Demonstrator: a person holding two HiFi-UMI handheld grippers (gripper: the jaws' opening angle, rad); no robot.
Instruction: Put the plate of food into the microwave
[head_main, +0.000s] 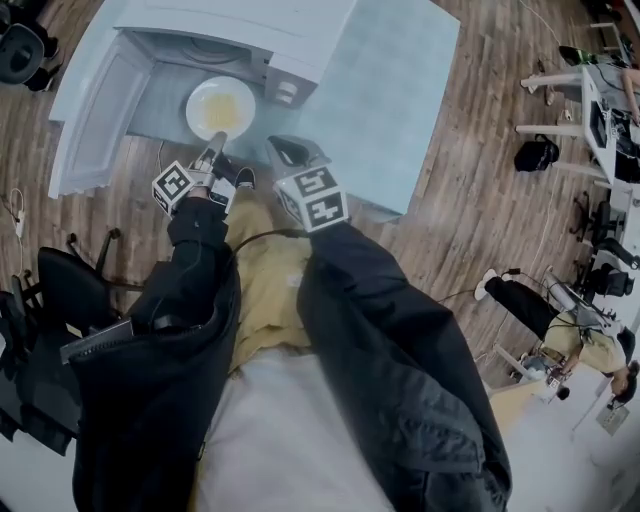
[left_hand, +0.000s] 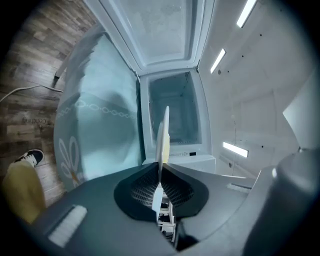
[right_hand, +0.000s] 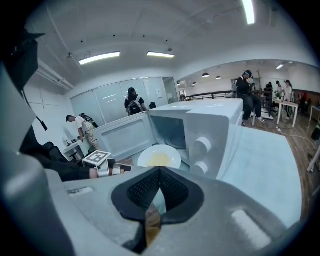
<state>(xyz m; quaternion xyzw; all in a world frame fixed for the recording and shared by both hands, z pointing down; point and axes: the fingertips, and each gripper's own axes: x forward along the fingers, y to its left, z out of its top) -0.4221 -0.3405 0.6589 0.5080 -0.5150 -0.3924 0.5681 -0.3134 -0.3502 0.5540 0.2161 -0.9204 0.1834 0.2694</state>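
Observation:
A white plate (head_main: 220, 107) with yellow food hangs level just in front of the open microwave (head_main: 250, 30). My left gripper (head_main: 214, 142) is shut on the plate's near rim. In the left gripper view the plate (left_hand: 163, 142) shows edge-on, pinched by the jaws of that gripper (left_hand: 161, 170), with the microwave cavity (left_hand: 175, 117) straight ahead. My right gripper (head_main: 287, 152) sits to the right of the plate, apart from it, jaws together and empty. The right gripper view looks past its closed jaws (right_hand: 159, 171) at the plate (right_hand: 159, 158) and the left gripper (right_hand: 119, 169).
The microwave door (head_main: 95, 110) swings open to the left. The microwave stands on a table with a light blue cloth (head_main: 395, 90). Its two knobs (right_hand: 201, 156) face the right gripper. Black office chairs (head_main: 60, 290) stand at my left; people and desks (head_main: 600, 110) are at the far right.

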